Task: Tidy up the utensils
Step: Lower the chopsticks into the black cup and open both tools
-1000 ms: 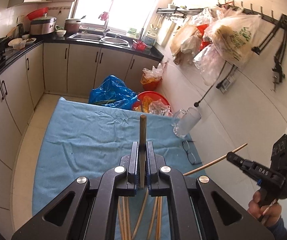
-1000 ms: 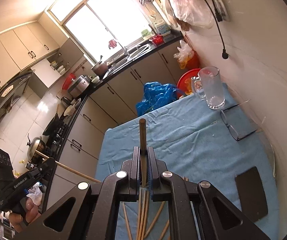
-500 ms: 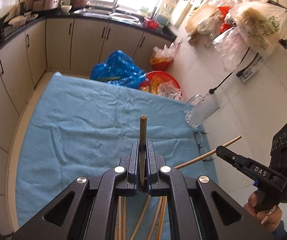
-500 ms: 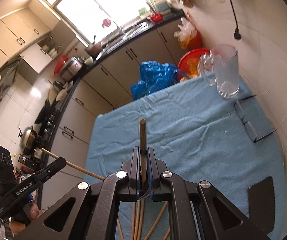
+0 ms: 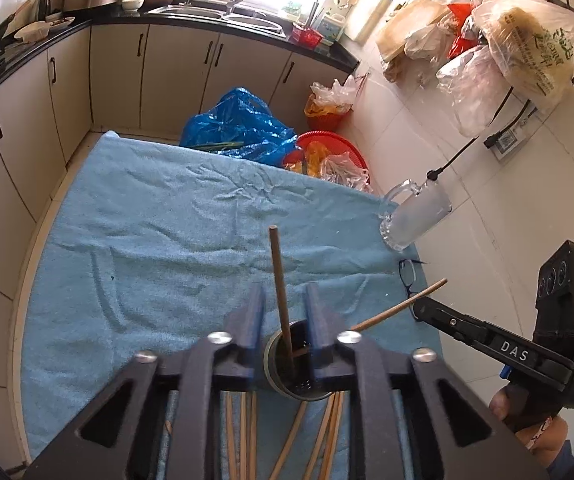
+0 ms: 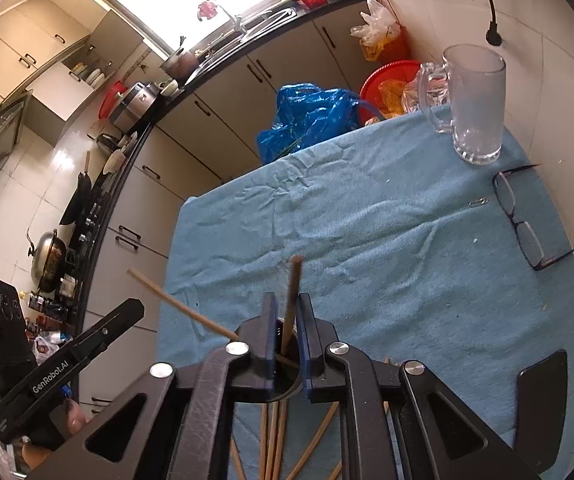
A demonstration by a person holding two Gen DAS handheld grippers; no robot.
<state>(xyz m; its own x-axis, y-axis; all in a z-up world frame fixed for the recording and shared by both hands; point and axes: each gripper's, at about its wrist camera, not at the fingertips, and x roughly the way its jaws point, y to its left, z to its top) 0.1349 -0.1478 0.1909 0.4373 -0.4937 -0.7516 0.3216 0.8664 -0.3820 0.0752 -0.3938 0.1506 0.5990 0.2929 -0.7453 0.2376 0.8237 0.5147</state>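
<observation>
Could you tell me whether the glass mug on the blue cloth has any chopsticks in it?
No, the mug stands upright and empty on the cloth, clear through to its base.

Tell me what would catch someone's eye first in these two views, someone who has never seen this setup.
Two chopsticks stand in a dark cup on the blue cloth: one between the left gripper's opening jaws, the other between the right gripper's, also opening. More chopsticks lie loose on the cloth below. A glass mug and glasses sit near the wall.
</observation>
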